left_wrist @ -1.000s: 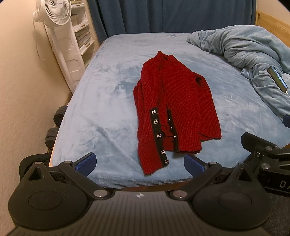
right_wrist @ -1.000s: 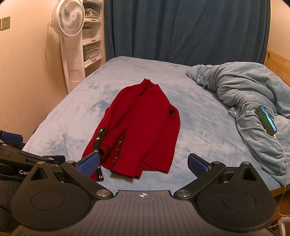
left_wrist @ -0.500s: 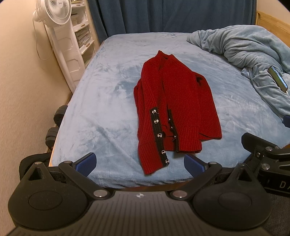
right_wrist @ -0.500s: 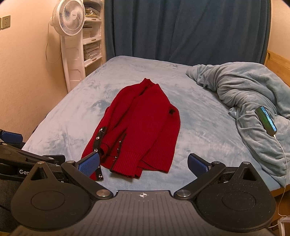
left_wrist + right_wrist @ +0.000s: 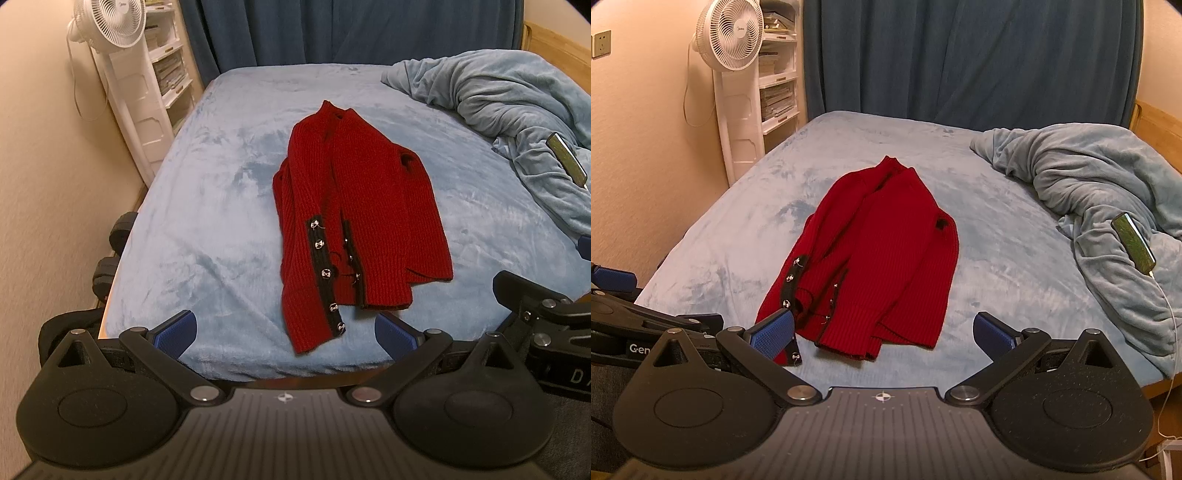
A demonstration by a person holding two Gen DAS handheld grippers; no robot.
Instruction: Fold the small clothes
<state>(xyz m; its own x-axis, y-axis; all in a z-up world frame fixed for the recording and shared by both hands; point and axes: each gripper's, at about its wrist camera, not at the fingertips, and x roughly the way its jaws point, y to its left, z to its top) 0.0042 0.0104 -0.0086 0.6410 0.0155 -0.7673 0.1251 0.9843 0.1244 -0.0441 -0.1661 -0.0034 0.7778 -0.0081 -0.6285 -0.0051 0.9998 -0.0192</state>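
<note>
Your red knit cardigan (image 5: 354,218) lies on the blue bed (image 5: 207,229), collar toward the curtain, hem toward you, so its long axis runs straight away from both tools. It looks partly folded lengthwise, with a black button band (image 5: 325,275) running along the near left part and one strip of the front trailing closest to the bed's near edge.

Your left gripper (image 5: 284,332) hovers off the near edge, jaws wide apart and holding nothing; that trailing strip sits just ahead, between its blue pads. Your right gripper (image 5: 882,332) is also spread and empty, with the hem just ahead and slightly left of centre. The left looks nearer to the trailing strip, the right to the broad hem.

How the sleeves are tucked underneath is hidden, and in the right view your left pad covers the trailing end. A phone (image 5: 1134,242) rests on the rumpled blanket (image 5: 1089,177), well apart from the garment.
</note>
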